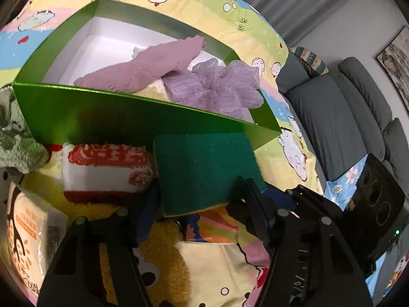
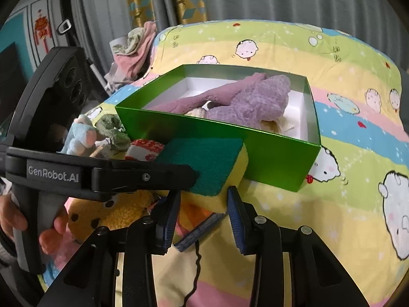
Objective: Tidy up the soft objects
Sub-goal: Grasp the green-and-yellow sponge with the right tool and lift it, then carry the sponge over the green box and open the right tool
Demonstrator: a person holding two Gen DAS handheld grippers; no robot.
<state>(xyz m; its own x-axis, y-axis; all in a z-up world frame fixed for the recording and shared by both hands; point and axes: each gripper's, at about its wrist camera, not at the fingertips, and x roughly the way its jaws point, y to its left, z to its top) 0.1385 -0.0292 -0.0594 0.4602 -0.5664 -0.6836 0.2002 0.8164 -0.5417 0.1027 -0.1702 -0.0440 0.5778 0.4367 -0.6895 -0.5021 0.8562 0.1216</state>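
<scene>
Scouring sponge (image 1: 204,171), green face up, long axis toward the green box (image 1: 122,120) on the bed: pinched by left gripper (image 1: 202,202) jaws; right gripper (image 2: 203,215) jaws spread.

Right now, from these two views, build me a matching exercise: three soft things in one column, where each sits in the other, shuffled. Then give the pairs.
Things:
1. sponge
2. purple towel
3. red-and-white towel

Places:
A. inside the green box
B. outside the green box, by its near wall
C. gripped in the left tool

Pairs: 1-C, 2-A, 3-B.
</scene>
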